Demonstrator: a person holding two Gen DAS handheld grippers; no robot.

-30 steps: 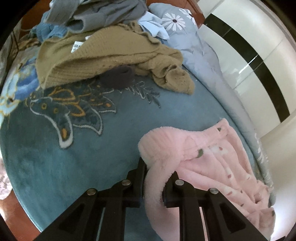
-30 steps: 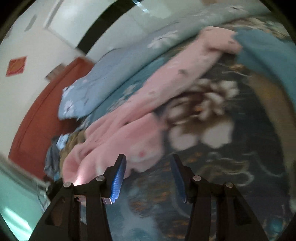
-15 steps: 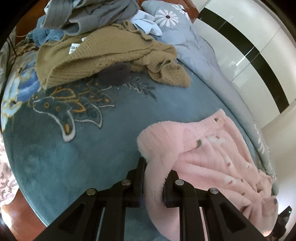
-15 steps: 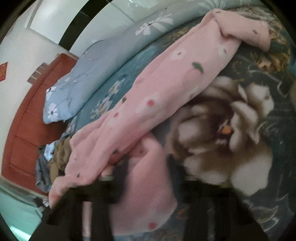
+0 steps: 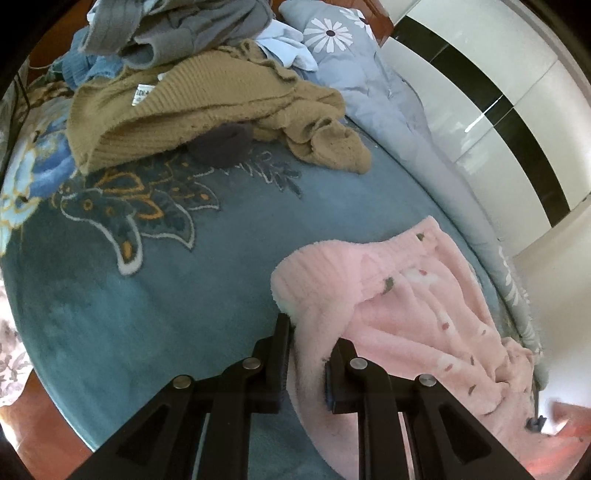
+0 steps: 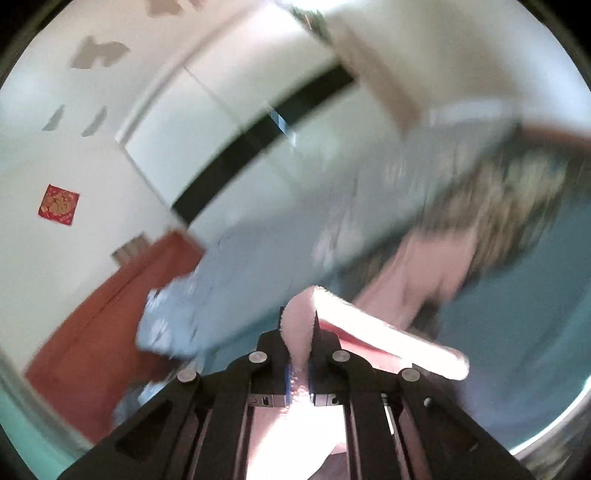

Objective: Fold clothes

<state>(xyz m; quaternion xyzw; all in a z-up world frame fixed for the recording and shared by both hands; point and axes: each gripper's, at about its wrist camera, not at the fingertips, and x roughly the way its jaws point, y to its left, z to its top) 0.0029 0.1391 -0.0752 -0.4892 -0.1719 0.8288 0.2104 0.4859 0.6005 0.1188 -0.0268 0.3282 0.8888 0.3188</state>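
progress partial: my left gripper (image 5: 308,345) and right gripper (image 6: 300,347) both clamp pink fleece garment (image 5: 406,314), crumpled, unfolded; brown sweater (image 5: 207,107) heap waits.

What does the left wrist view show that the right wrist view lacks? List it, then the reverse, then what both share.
Only the left wrist view: a brown knit sweater and grey clothes piled at the far end of the blue blanket.

Only the right wrist view: a red wall decoration and the right gripper.

Both: the pink fleece garment, clamped by the left gripper too, and the floral pillow.
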